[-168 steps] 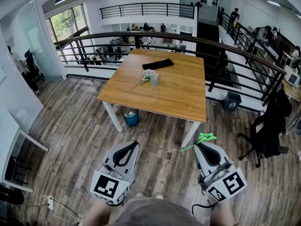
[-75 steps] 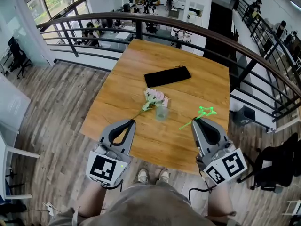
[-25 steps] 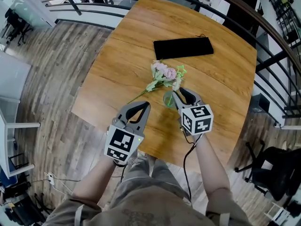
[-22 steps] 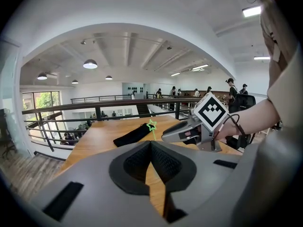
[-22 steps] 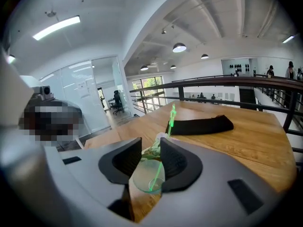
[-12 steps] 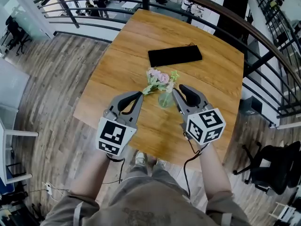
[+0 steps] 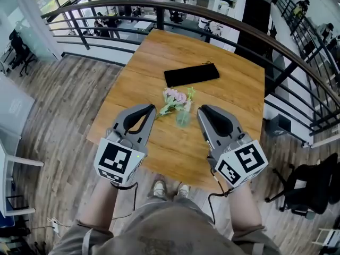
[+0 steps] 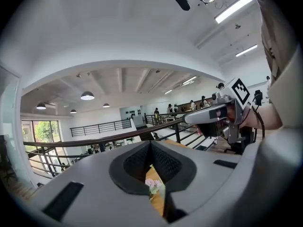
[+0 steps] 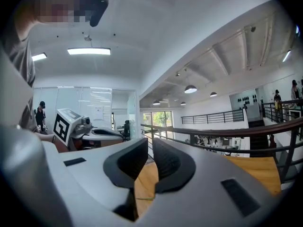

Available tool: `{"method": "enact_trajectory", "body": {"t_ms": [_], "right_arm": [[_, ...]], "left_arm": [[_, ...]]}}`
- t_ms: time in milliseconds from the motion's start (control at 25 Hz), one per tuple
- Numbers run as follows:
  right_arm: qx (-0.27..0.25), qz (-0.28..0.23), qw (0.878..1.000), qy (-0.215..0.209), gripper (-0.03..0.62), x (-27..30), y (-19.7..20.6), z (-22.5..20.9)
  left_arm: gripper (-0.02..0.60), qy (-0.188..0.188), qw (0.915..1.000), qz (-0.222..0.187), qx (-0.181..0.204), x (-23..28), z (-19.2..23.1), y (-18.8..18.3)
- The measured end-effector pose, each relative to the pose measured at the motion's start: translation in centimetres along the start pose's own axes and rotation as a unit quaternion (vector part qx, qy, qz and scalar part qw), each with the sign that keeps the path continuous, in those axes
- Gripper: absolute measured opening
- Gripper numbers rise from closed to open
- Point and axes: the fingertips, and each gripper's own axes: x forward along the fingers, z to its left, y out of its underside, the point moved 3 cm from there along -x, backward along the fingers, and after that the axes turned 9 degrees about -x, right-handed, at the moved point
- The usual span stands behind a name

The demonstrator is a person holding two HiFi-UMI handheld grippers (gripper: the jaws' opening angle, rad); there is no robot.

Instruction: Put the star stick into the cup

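A clear cup (image 7: 183,119) stands mid-table on the wooden table (image 7: 223,94). It holds pink flowers (image 7: 175,96), and the green star stick (image 7: 189,92) stands at their right edge. My right gripper (image 7: 201,110) hovers just right of the cup. Its jaws are closing to a narrow gap with nothing between them, as the right gripper view (image 9: 150,145) shows. My left gripper (image 7: 151,109) hangs left of the cup with its tips together. Through the left gripper's (image 8: 150,144) lower gap I see the flowers (image 8: 152,185).
A black pouch (image 7: 191,75) lies on the table behind the cup. A dark railing (image 7: 159,7) curves round the table's far side. Off the right side are a bin (image 7: 276,125) and a black chair (image 7: 313,187). The table's near edge (image 7: 159,171) is close to my feet.
The right gripper carried the star stick to the cup and let it go there. It has since drawn back towards me and narrowed its jaws. The left gripper stayed shut beside the cup.
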Motion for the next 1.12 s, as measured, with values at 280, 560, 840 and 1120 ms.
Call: {"method": "enact_trajectory", "body": {"t_ms": [280, 560, 840, 1120], "right_arm": [[-0.014, -0.018, 1.0, -0.012, 0.044, -4.0, -2.4, 2.6], [-0.034, 0.014, 0.998, -0.05, 0.031, -6.7, -1.1, 5.3], [-0.001, 0.036, 0.998, -0.053, 0.031, -8.4, 1.5, 5.6], [0.002, 0.031, 0.998, -0.049, 0.031, -8.8, 1.4, 5.4]], "left_arm": [[0.015, 0.01, 0.9999, -0.004, 0.011, -2.5, -2.2, -0.9], [0.015, 0.007, 1.0, -0.006, -0.002, -4.7, -4.0, -0.2], [0.015, 0.006, 0.9996, 0.023, -0.014, -5.6, -5.5, 2.1], [0.015, 0.013, 0.9994, 0.031, 0.0, -5.7, -6.2, 2.1]]}}
